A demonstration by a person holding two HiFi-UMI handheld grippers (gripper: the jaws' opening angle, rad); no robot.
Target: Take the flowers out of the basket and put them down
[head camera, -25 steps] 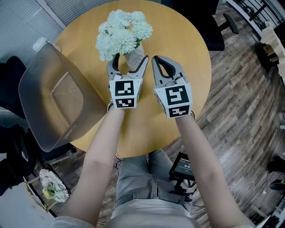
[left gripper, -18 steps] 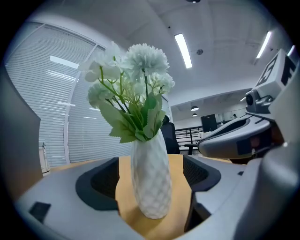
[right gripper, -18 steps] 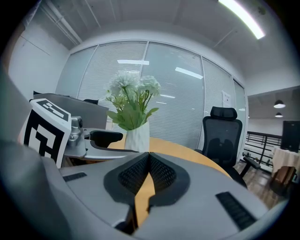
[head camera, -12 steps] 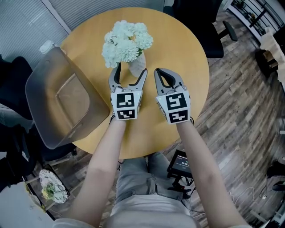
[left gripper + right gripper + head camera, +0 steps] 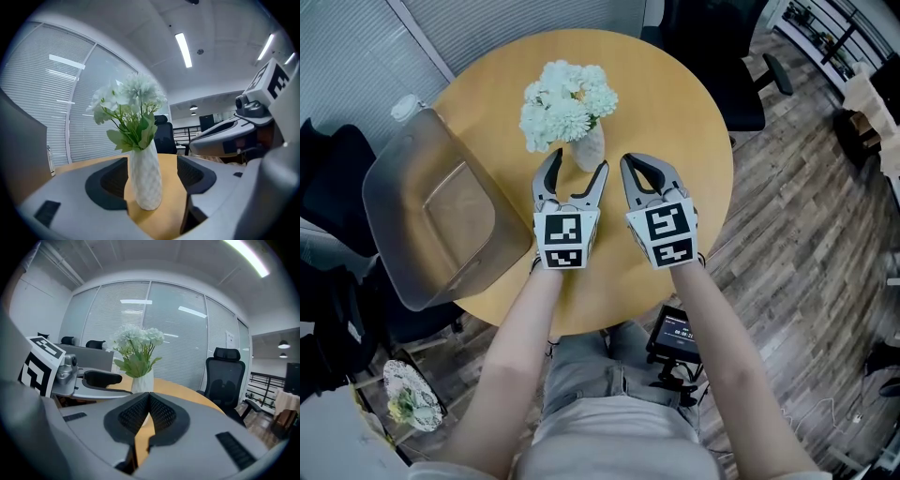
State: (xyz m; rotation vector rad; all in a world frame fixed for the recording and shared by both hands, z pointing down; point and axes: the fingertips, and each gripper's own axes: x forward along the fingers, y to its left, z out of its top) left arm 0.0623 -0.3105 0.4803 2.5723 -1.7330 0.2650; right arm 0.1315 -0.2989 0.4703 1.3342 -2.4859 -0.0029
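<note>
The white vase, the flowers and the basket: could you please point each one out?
white vase (image 5: 145, 178), left gripper view, middle of its body
flowers (image 5: 569, 101), head view, centre of the blooms
basket (image 5: 394, 220), head view, its left wall

Head view: the flowers (image 5: 569, 101) cover the neck of the vase (image 5: 590, 150), and only its lower body shows. The basket (image 5: 403, 244) lies over the left rim of the table (image 5: 675, 112) and obscures that edge. A screen (image 5: 675, 330) below the table carries print too small to read. Bottom left, a pale object (image 5: 411, 394) cannot be identified. Right gripper view: the right gripper (image 5: 149, 397), jaws together, hides the vase's foot.
</note>
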